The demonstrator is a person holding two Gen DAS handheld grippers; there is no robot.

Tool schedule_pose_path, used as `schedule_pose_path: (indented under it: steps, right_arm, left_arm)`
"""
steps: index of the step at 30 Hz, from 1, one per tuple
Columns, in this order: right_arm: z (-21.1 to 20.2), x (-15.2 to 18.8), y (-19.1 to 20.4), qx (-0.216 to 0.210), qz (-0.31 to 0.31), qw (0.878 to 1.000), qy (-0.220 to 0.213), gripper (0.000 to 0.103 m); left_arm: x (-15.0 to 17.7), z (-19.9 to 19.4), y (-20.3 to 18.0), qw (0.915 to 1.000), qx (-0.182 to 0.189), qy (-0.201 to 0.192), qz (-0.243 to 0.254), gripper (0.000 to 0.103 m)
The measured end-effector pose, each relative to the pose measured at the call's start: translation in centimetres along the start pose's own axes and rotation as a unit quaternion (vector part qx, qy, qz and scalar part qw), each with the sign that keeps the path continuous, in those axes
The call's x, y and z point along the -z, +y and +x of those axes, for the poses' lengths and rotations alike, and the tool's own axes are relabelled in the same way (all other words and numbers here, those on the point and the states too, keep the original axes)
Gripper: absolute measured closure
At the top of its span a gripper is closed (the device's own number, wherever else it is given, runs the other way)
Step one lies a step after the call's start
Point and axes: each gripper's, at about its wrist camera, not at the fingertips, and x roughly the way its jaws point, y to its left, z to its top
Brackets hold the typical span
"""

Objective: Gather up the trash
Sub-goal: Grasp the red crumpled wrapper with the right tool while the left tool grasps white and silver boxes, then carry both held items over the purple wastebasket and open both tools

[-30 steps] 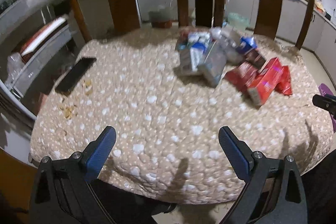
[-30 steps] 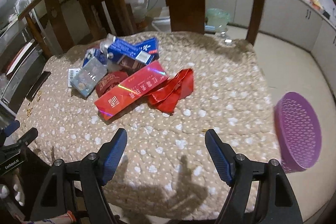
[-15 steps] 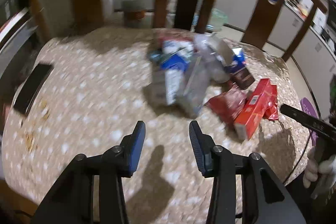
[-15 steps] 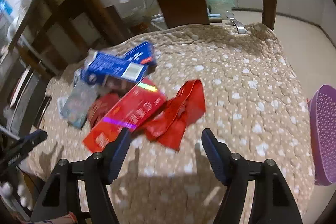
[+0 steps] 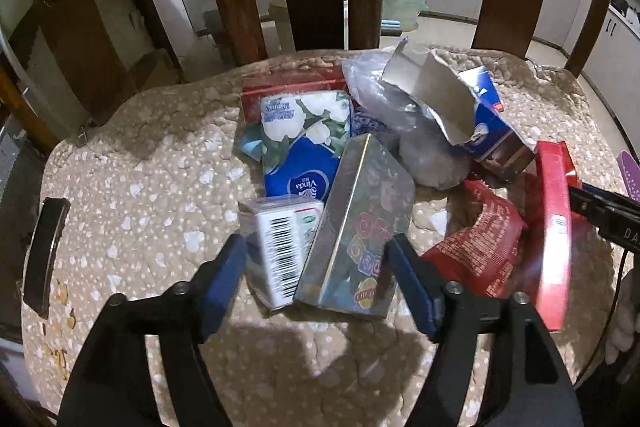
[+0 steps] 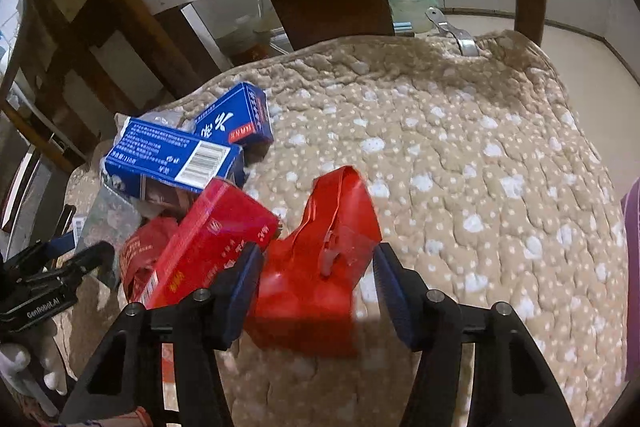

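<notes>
- The left gripper [image 5: 316, 267] is reaching into the near end of the trash pile, its fingers [image 5: 224, 279] spread after just opening wider, straddling a small white barcode box [image 5: 280, 247] and a silver foil carton [image 5: 360, 219]; the pads are not visibly pressing on either one.
- The right gripper [image 6: 316, 283] is closing in on a crumpled red wrapper [image 6: 320, 259], which is lying between its fingers [image 6: 244, 283]; the jaws have just been narrowing, and the left pad looks to be nearly touching the wrapper while the right pad is standing clear.
- The trash is sitting heaped on a quilted, spotted seat cushion [image 6: 460, 147], mostly from 9 to 12 o'clock of the right gripper: a long red box [image 6: 212, 243], blue cartons [image 6: 172, 159], and, in the left wrist view, a floral tissue pack [image 5: 304, 131] and a crinkled plastic bag [image 5: 400, 115].
- To do this step well, the left hand is probably better off choosing one item, since two boxes side by side could slip apart under the squeeze.
- The right fingers should be sinking low enough to gather the wrapper's bulk rather than a loose fold, while keeping off the red box at 10 o'clock.
- A purple basket edge [image 6: 632, 267] is showing at 3 o'clock of the right gripper, likely the drop spot.
</notes>
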Motion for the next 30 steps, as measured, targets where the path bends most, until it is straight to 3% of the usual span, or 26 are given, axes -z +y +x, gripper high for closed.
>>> schedule_pose_path:
  steps: [3, 4, 6, 8, 11, 20, 30]
  right_arm:
    - [0.2, -0.1, 0.2, 0.002, -0.001, 1.000, -0.007, 0.042]
    - [0.2, -0.1, 0.4, 0.008, -0.005, 1.000, -0.009, 0.052]
    - [0.2, -0.1, 0.6, 0.014, -0.011, 1.000, -0.011, 0.061]
    - [-0.1, -0.1, 0.4, 0.004, -0.009, 1.000, -0.011, 0.066]
    - [-0.9, -0.2, 0.0, -0.022, 0.001, 1.000, -0.014, 0.072]
    - [-4.8, -0.3, -1.7, -0.033, 0.009, 0.998, -0.052, 0.075]
    - [-10.6, 0.4, -10.5, 0.017, 0.088, 0.990, -0.109, 0.075]
  left_arm:
    - [0.3, 0.3, -0.7, 0.9999, -0.013, 0.001, 0.007, 0.024]
    - [0.4, 0.3, -1.0, 0.9998, -0.018, 0.001, 0.012, 0.024]
    - [0.9, -0.4, -2.1, 0.9987, -0.040, -0.010, 0.030, 0.047]
    - [1.1, -1.3, -2.7, 0.9978, -0.049, -0.018, 0.042, 0.052]
    - [1.5, -2.3, -2.6, 0.9995, -0.012, -0.013, 0.026, 0.052]
    - [1.8, -7.4, -4.3, 0.9983, 0.038, -0.045, -0.002, 0.052]
    - [-0.2, -9.8, -13.3, 0.9916, 0.110, -0.046, 0.050, 0.052]
